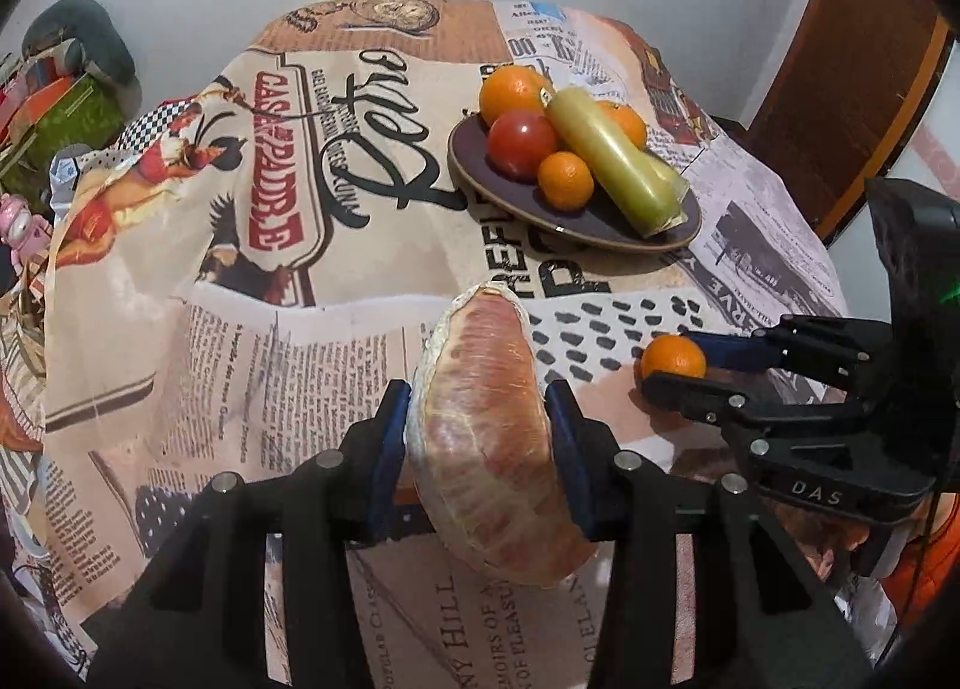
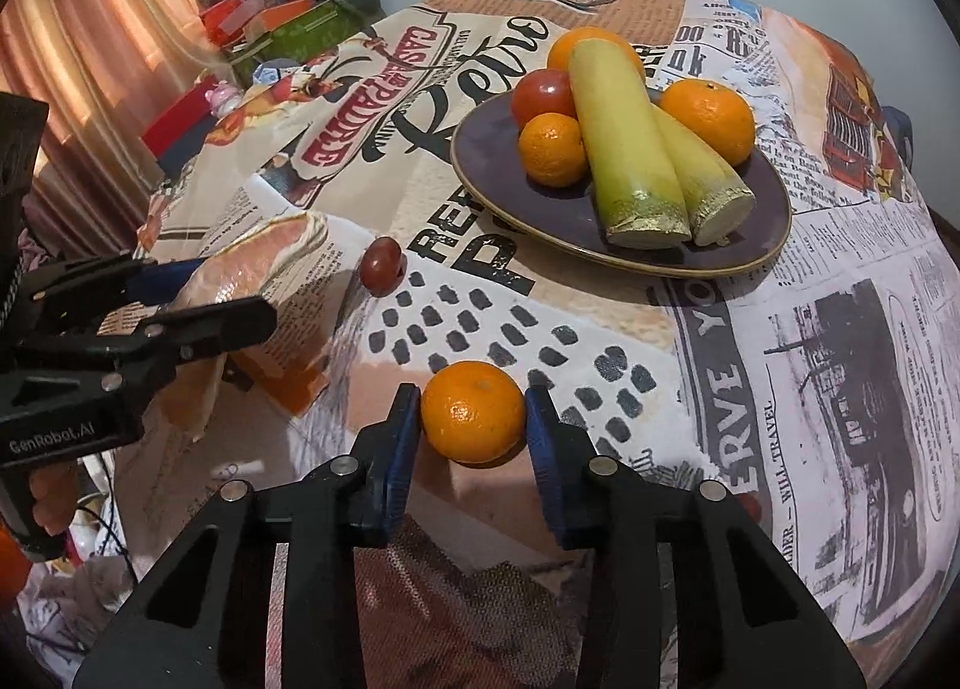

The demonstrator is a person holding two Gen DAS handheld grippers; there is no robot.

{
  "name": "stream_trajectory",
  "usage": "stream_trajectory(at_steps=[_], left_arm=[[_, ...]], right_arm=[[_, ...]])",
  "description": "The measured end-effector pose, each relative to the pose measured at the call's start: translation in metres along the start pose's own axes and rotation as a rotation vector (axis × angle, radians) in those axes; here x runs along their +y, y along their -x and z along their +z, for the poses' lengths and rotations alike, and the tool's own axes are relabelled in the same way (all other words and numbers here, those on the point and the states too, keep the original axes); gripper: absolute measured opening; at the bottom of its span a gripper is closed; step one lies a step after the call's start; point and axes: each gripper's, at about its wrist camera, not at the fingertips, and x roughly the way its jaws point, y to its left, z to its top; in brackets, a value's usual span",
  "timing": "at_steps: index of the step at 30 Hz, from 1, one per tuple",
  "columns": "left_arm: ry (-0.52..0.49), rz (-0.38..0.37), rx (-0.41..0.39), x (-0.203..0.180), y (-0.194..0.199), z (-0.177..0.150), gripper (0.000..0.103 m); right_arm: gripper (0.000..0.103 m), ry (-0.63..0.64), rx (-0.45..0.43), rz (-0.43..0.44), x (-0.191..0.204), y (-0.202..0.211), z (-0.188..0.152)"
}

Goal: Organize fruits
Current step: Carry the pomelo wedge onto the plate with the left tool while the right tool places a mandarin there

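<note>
My left gripper (image 1: pixel 480 407) is shut on a peeled pomelo wedge (image 1: pixel 489 437), held above the table's near edge; the wedge also shows in the right wrist view (image 2: pixel 252 263). My right gripper (image 2: pixel 474 419) is shut on a small tangerine (image 2: pixel 472 412), seen from the left wrist view (image 1: pixel 673 358) too. A dark plate (image 2: pixel 750 245) at the table's far side holds two oranges, a tangerine (image 2: pixel 552 149), a red tomato (image 2: pixel 543 92) and two pale green stalks (image 2: pixel 624 149). A small dark red fruit (image 2: pixel 381 266) lies on the cloth between the wedge and the plate.
The round table wears a printed newspaper-pattern cloth (image 2: pixel 840 329). Boxes and clutter (image 2: pixel 270 23) sit beyond the table's left side near a curtain (image 2: pixel 90 29). A wooden door (image 1: pixel 870 59) stands at the right.
</note>
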Motion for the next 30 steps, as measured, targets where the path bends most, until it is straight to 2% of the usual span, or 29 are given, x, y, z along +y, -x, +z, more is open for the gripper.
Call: stream_trajectory(at_steps=[8, 19, 30], left_arm=[[-0.020, -0.016, -0.035, -0.009, 0.007, 0.014, 0.045], [-0.052, -0.025, -0.085, -0.022, 0.003, 0.051, 0.045], [-0.064, -0.033, -0.128, -0.028, -0.010, 0.090, 0.045]], right_arm=[[0.032, -0.012, -0.054, -0.018, -0.006, 0.015, 0.005], [0.032, -0.034, -0.146, -0.074, -0.030, 0.041, 0.027], [0.032, -0.035, -0.191, -0.128, -0.056, 0.048, 0.050]])
